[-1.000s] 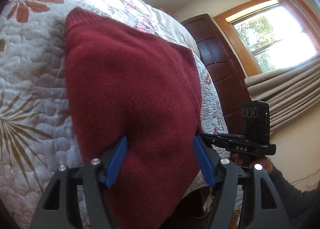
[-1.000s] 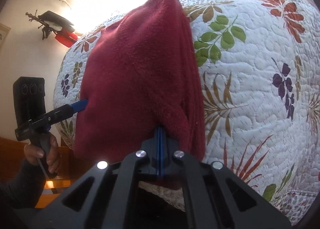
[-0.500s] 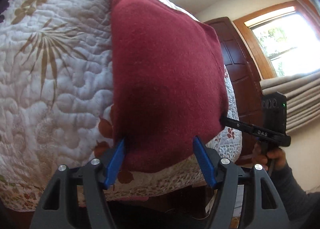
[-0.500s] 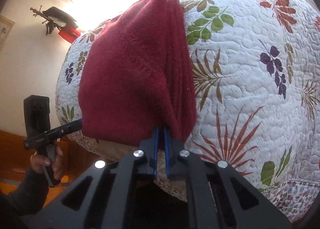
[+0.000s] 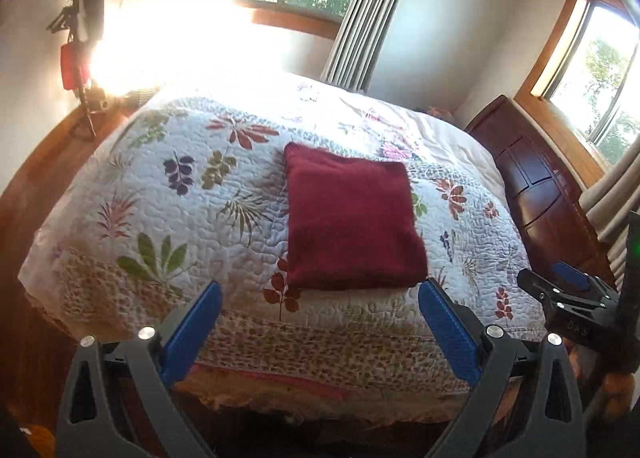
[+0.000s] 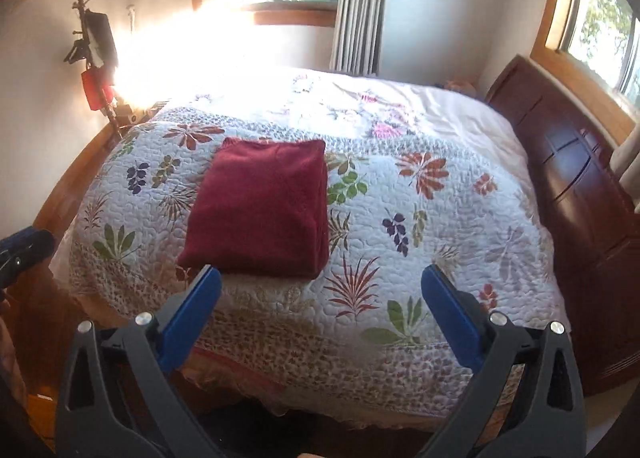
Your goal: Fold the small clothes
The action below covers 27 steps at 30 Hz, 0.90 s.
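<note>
A folded dark-red sweater (image 5: 350,222) lies flat as a neat rectangle on the floral quilt (image 5: 168,194) of the bed, close to the near edge. The left tool (image 5: 320,322) hangs released in front of that edge, blue fingers (image 5: 194,332) spread wide and holding nothing. The right tool (image 6: 320,310) is likewise released and empty, the sweater showing just beyond its left finger. A dark wooden headboard (image 6: 576,186) stands at the right, with curtained windows behind the bed.
</note>
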{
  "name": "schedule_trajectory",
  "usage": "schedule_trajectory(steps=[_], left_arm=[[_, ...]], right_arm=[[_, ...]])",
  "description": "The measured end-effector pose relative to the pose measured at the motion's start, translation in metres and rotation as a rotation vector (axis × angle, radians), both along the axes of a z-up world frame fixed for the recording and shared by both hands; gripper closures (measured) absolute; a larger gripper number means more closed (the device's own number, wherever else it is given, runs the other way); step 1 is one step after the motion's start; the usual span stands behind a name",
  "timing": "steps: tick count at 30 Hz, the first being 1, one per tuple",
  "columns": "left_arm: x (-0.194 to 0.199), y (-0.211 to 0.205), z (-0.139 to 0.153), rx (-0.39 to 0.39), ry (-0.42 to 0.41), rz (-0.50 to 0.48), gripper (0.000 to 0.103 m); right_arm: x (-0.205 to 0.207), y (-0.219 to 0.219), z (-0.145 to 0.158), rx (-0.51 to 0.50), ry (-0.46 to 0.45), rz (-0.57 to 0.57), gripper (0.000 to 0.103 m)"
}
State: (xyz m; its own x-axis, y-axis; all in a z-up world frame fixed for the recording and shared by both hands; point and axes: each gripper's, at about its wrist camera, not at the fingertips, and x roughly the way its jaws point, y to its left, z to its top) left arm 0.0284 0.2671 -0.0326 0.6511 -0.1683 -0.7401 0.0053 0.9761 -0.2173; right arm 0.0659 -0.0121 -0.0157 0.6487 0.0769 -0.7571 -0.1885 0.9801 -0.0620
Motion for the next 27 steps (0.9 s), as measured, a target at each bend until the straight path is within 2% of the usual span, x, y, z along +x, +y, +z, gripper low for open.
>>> schedule_trajectory(steps=[2, 4, 5, 7, 8, 10, 16, 27], left_arm=[[-0.016, -0.016, 0.038, 0.095, -0.047, -0.022, 0.004], [-0.027, -0.028, 0.055, 0.134, -0.097, -0.028, 0.004], [-0.027, -0.03, 0.051, 0.142, -0.076, -0.012, 0.004], [-0.023, -0.033, 0.029, 0.134, 0.057, -0.006, 0.004], [-0.025, -0.035, 0.021, 0.093, 0.097, -0.015, 0.004], [-0.033, -0.038, 0.014, 0.024, 0.127, -0.015, 0.004], [-0.042, -0.042, 0.019, 0.054, 0.108, -0.025, 0.004], [-0.053, -0.039, 0.024, 0.079, 0.091, -0.037, 0.004]], right_arm=[[-0.027, -0.002, 0.033, -0.048, -0.117, -0.03, 0.003], [-0.04, -0.013, 0.046, -0.024, -0.146, -0.092, 0.003], [-0.043, -0.018, 0.046, 0.012, -0.122, -0.102, 0.003], [-0.047, -0.021, 0.043, 0.045, -0.07, -0.112, 0.003], [-0.051, -0.019, 0.042, 0.03, -0.063, -0.116, 0.003], [-0.059, -0.014, 0.041, 0.017, -0.056, -0.111, 0.003], [-0.072, -0.003, 0.037, 0.023, -0.023, -0.098, 0.003], [-0.084, 0.011, 0.038, 0.025, -0.016, -0.089, 0.003]])
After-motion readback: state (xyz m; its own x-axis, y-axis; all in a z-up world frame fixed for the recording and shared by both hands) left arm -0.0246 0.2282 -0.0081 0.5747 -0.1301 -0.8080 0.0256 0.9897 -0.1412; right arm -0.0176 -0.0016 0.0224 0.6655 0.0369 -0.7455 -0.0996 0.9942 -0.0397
